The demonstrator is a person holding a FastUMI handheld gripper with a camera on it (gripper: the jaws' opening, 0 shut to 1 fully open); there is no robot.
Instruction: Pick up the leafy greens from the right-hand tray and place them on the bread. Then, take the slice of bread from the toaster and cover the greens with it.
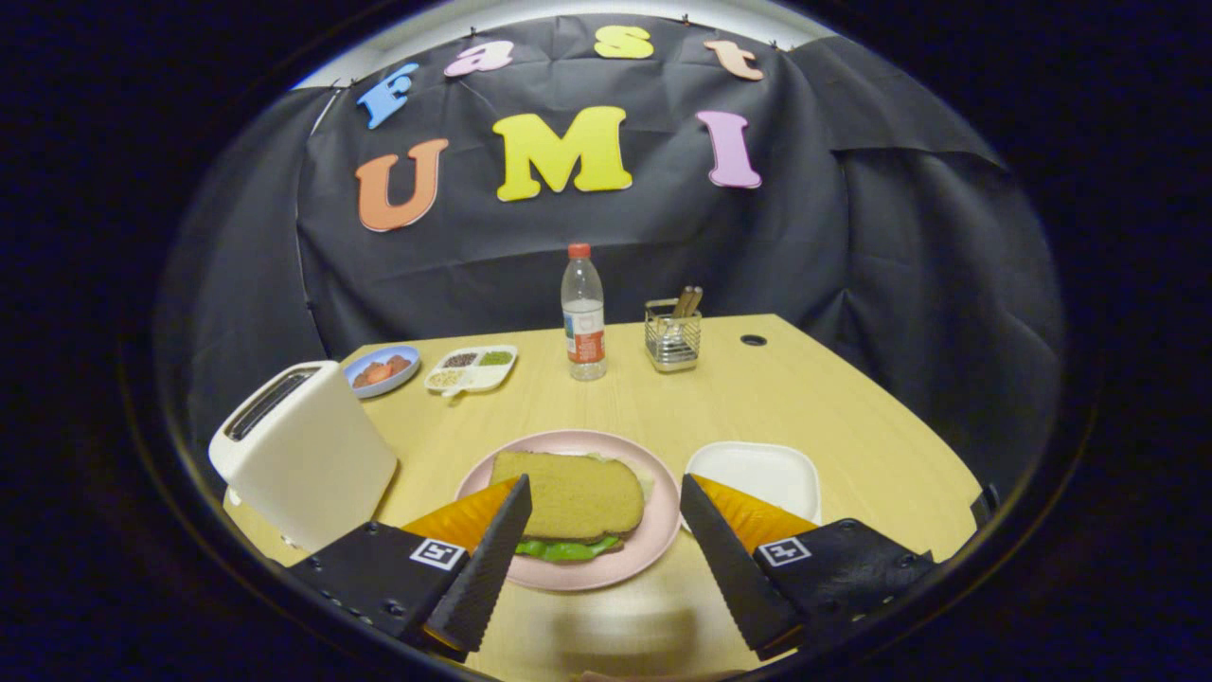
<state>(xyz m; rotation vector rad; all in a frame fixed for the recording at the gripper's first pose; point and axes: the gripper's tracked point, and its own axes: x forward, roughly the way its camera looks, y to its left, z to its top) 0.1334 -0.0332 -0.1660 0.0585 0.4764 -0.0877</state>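
Gripper view is showing the bread [578,494] lying over the greens [566,547] on the plate [653,540], just ahead of and between the fingers, its long axis running across them. The gripper [602,530] is hovering low, fingers spread wide apart, holding nothing. Toaster [303,453] is standing left, tray [757,472] right.

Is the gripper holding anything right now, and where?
Nothing. The hand-held gripper is open, its fingers either side of the brown bread slice without touching it.
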